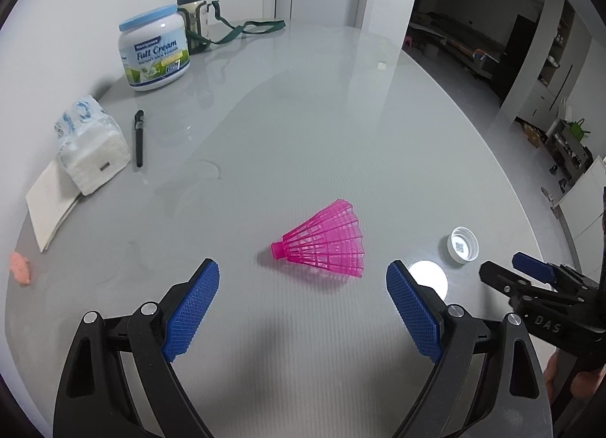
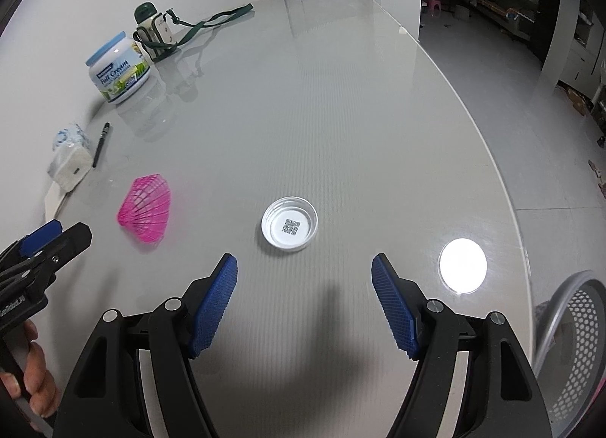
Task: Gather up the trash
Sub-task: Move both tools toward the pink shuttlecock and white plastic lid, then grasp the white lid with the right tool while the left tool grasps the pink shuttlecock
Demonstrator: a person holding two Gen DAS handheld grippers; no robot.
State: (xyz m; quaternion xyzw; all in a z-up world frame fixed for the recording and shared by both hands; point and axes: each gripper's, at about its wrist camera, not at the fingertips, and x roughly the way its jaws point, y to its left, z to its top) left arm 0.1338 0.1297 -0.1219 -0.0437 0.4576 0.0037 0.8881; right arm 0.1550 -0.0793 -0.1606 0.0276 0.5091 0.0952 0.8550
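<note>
A pink plastic shuttlecock skirt (image 1: 325, 243) lies on its side on the grey table, just ahead of my left gripper (image 1: 303, 279), whose blue pads stand wide open with nothing between them. A white bottle cap (image 2: 289, 223) lies upside down, a QR code inside it, just beyond my right gripper (image 2: 305, 271), which is also open and empty. The cap (image 1: 463, 246) shows in the left wrist view too, to the right of the shuttlecock (image 2: 146, 208). A small pink scrap (image 1: 21, 267) lies at the table's left edge.
A milk powder tub (image 1: 155, 53), a green-capped flask with a strap (image 1: 195, 15), a tissue pack (image 1: 89, 144) on napkins and a black pen (image 1: 139, 138) stand along the wall side. A mesh waste basket (image 2: 575, 347) sits below the table's right edge.
</note>
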